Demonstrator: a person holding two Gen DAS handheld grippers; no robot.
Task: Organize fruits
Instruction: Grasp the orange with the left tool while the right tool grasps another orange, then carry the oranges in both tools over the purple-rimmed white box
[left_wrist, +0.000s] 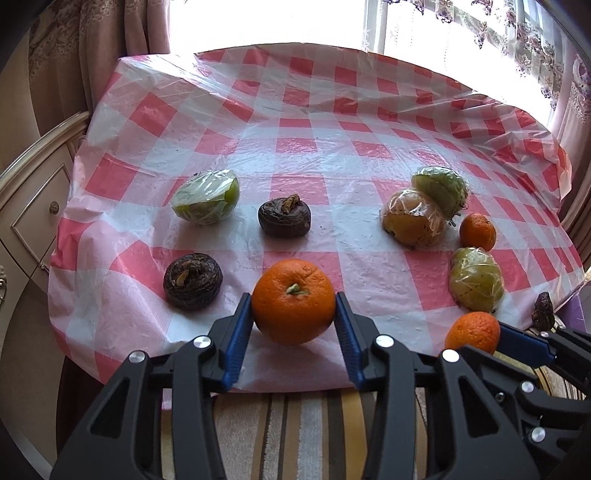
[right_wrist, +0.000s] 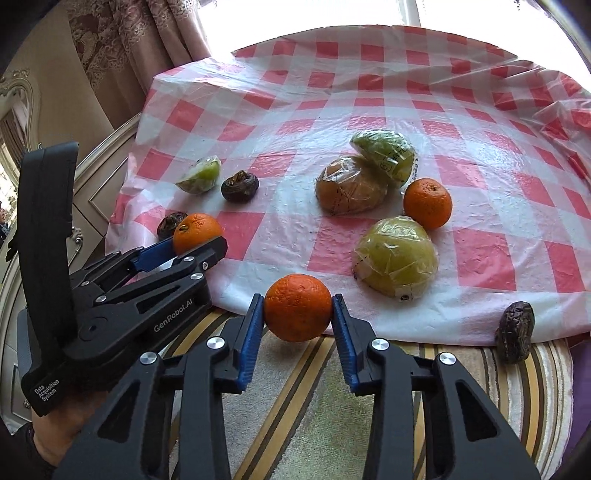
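The work surface is a table covered with a red-and-white checked plastic cloth (left_wrist: 295, 147); a striped rug lies below its near edge. At far left on the cloth sit a plastic-wrapped green fruit (left_wrist: 206, 196) and, nearer the edge, a dark wrinkled fruit (left_wrist: 192, 280). A second dark fruit (left_wrist: 284, 217) sits beside the wrapped green one. The left gripper (left_wrist: 293, 306) is closed on an orange (left_wrist: 293, 300): both blue pads press its sides, stem end facing up, at the near edge of the cloth. Right of centre is a cluster: a wrapped brownish fruit (right_wrist: 351, 189) touching a wrapped green fruit (right_wrist: 384, 155) behind it, a small orange (right_wrist: 427, 202) just beside them, and a larger wrapped green fruit (right_wrist: 397, 256) nearer the edge. The right gripper (right_wrist: 297, 314) is closed on a second orange (right_wrist: 297, 312), pads pressed against both sides, at the cloth's near edge, over the boundary with the rug. At far right, a third dark fruit (right_wrist: 514, 331) stands at the cloth's edge, well apart from the cluster.
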